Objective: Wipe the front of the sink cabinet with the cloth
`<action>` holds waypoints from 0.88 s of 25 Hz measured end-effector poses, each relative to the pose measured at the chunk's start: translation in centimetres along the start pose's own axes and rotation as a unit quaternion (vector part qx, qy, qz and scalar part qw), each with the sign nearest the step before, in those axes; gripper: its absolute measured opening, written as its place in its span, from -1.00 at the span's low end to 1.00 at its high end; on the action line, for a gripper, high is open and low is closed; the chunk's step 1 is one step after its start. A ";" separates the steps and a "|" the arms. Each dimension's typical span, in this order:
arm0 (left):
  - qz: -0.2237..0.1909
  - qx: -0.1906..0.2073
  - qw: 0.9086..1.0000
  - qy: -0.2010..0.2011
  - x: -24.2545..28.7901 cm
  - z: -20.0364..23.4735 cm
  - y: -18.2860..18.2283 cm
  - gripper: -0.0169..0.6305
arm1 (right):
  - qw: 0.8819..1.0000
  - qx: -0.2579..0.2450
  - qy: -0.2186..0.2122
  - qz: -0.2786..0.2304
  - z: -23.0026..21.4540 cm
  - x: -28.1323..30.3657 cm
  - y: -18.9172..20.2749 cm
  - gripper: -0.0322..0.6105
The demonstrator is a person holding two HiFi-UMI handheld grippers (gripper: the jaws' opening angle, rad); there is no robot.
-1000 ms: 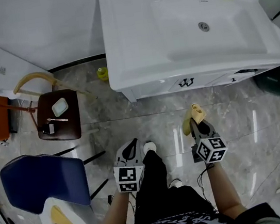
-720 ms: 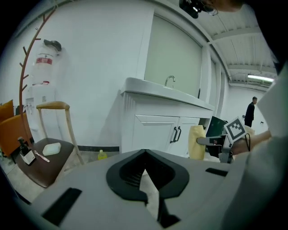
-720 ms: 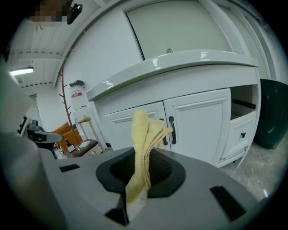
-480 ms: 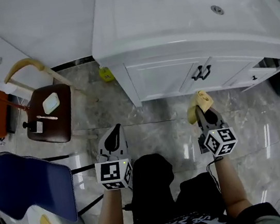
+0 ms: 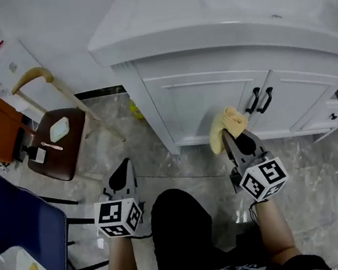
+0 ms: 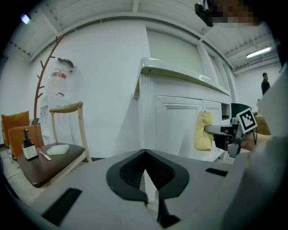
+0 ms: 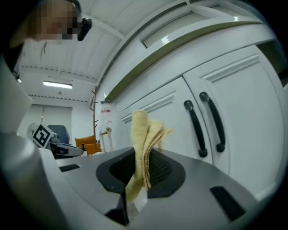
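Cloth clamped in right gripper, near cabinet front

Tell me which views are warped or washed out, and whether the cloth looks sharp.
Head view: mild bowing, white sink top nearly washed out, cloth sharp. Left gripper view: strong fisheye, dark corners, cloth small but clear. Right gripper view: fisheye curves the cabinet handles; cloth in the jaws close, fairly sharp.

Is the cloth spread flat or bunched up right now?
Bunched: the yellow cloth sticks up in folded layers, pinched between the jaws of the right gripper, with no flat face spread out.
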State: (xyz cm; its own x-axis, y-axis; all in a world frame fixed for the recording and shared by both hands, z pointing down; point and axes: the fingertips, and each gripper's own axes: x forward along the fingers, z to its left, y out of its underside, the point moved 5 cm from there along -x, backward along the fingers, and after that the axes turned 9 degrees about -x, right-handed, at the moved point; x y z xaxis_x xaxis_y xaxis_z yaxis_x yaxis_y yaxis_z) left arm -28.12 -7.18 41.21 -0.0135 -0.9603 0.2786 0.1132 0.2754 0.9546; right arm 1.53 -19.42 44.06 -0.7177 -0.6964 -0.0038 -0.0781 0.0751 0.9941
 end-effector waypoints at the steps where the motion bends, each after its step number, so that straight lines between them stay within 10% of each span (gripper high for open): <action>1: -0.009 -0.002 1.000 -0.019 0.4 0.3 0.4 -0.90 | 1.000 -0.017 -0.014 -0.004 -0.2 0.6 0.4 -0.71; 5: -0.011 -0.002 0.998 -0.054 2.6 0.9 -0.7 -0.90 | 0.999 -0.030 -0.016 0.021 -0.6 0.3 1.9 -0.71; 22: -0.040 -0.018 0.998 0.039 9.2 1.7 -5.3 -0.90 | 0.992 -0.050 -0.119 -0.014 9.2 12.6 -5.4 -0.71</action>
State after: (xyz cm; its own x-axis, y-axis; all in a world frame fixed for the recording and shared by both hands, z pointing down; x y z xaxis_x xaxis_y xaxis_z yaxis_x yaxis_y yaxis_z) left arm -30.50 -17.34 38.91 0.0535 -0.9800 0.1919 0.1511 0.1979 0.9685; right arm -13.47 -21.99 37.64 -0.8597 -0.5087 -0.0456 -0.0398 -0.0224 0.9990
